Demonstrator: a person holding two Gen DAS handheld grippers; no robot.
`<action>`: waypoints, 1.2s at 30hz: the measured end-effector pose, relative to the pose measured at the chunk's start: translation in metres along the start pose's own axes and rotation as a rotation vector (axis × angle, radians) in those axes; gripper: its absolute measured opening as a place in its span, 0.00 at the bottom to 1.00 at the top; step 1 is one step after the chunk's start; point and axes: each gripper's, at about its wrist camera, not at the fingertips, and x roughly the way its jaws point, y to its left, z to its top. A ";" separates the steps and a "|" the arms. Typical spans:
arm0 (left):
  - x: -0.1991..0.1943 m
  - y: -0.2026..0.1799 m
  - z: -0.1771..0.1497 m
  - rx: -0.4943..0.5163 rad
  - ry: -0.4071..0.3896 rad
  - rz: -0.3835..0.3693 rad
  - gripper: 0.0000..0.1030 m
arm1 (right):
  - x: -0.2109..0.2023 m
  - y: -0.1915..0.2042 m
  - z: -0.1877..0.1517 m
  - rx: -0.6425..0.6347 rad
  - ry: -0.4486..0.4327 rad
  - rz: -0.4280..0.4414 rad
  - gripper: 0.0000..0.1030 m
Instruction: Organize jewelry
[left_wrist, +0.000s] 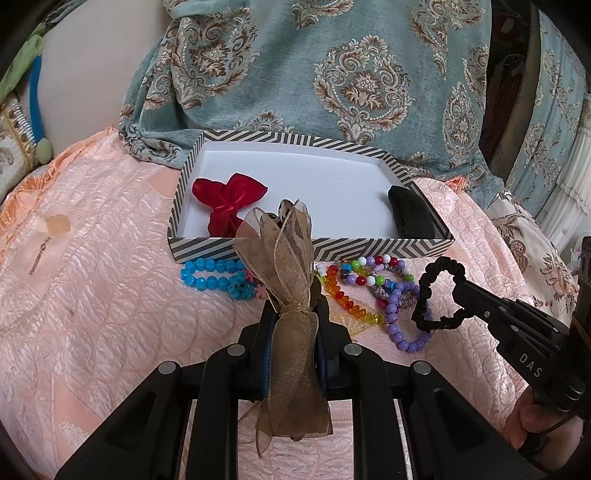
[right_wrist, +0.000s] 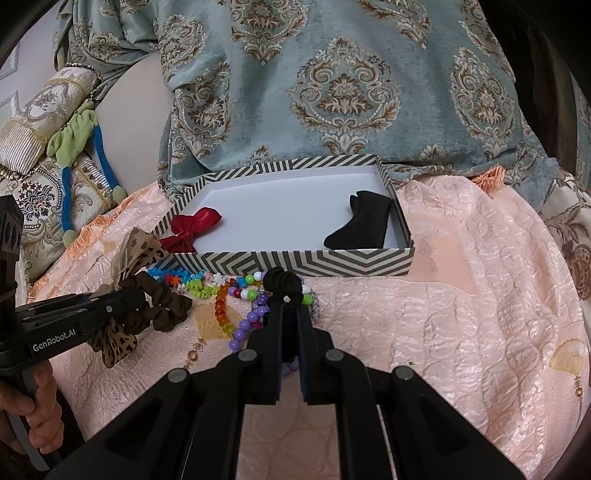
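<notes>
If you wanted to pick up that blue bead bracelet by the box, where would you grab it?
Pinch the blue bead bracelet across its near strand at the free left end, coming down from above. It lies flat on the bedspread, and its right end crowds other beads and hides behind the ribbon bow.

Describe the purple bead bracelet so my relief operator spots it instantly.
Find the striped box on the pink bedspread. In front of its near wall lies a bracelet pile. The purple bead bracelet lies nearest the camera, by the black scrunchie; all its beads are lilac, unlike its multicoloured neighbours.
</notes>
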 end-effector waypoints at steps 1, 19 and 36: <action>0.000 0.000 0.000 0.000 0.000 0.001 0.01 | 0.000 0.000 0.000 0.000 -0.001 0.000 0.07; 0.000 -0.001 0.000 0.000 -0.001 0.001 0.01 | 0.000 0.001 0.000 -0.006 0.001 -0.003 0.07; 0.000 -0.001 -0.001 0.000 0.000 0.000 0.01 | 0.000 0.002 -0.001 -0.010 0.001 -0.004 0.07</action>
